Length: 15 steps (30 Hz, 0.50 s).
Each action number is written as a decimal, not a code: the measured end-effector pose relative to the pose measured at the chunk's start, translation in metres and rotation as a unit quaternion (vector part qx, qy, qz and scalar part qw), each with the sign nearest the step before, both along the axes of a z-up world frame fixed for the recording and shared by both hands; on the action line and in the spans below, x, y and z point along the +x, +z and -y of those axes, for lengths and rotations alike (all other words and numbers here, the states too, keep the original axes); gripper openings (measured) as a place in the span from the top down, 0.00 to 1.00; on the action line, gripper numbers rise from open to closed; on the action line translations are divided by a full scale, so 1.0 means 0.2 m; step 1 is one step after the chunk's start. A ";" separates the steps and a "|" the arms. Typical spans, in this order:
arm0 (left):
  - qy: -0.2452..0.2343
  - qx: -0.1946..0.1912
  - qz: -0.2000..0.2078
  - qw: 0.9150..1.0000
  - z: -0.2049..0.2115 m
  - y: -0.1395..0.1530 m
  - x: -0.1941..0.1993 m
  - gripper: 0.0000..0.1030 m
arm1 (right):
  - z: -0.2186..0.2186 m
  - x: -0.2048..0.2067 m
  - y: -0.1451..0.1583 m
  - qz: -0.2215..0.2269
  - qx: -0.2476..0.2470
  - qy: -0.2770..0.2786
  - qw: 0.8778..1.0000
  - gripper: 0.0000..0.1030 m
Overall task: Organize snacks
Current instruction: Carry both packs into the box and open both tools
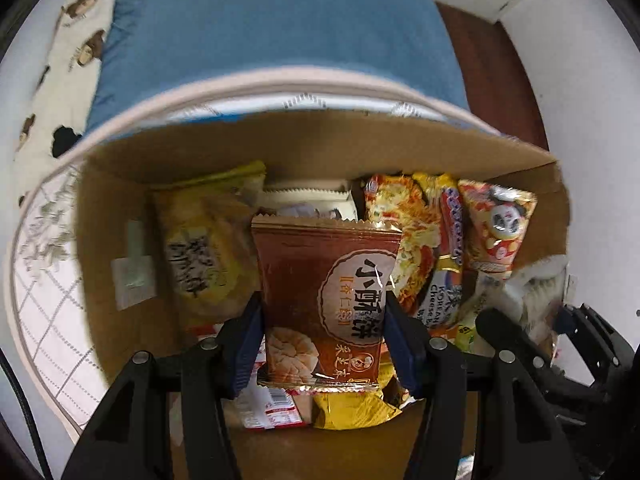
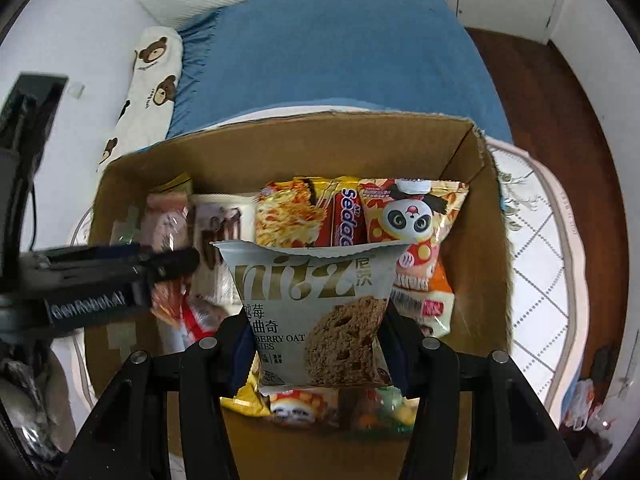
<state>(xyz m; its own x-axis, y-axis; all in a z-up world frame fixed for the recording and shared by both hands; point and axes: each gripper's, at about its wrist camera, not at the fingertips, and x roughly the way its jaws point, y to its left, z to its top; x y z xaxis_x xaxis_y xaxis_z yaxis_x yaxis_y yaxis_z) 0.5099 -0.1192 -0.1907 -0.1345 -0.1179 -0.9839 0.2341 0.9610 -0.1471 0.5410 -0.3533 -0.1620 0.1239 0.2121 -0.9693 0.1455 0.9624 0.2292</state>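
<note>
My left gripper is shut on a brown pastry packet, its blue pads pressing both side edges. It hangs over an open cardboard box. My right gripper is shut on a silver oat cookie packet above the same box. Inside stand several snacks: a yellow packet, noodle packs and a panda packet. The left gripper's body shows at the left edge of the right wrist view.
The box sits on a round table with a patterned cloth. Behind it lies a bed with a blue cover and a bear-print pillow. Wooden floor lies to the right.
</note>
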 end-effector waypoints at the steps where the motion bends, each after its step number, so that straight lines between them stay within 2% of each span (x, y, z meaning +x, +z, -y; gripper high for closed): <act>1: 0.004 0.000 -0.007 1.000 0.00 -0.03 0.01 0.39 | 0.02 0.02 -0.03 -0.011 -0.002 -0.006 1.000 0.26; 2: 0.007 0.000 -0.009 1.000 -0.01 -0.04 0.01 0.28 | 0.02 0.03 -0.05 -0.014 -0.003 -0.007 1.000 0.16; 3: 0.008 -0.003 -0.003 1.000 -0.01 -0.06 0.02 0.23 | 0.03 0.04 -0.07 -0.014 -0.004 -0.008 1.000 0.03; 5: 0.010 0.001 0.006 1.000 -0.02 -0.06 0.01 0.14 | 0.04 0.05 -0.08 -0.014 -0.014 -0.009 1.000 0.03; 15: 0.012 0.017 0.051 0.998 -0.05 0.05 -0.06 0.14 | 0.07 0.01 -0.09 -0.014 -0.030 -0.011 0.999 0.03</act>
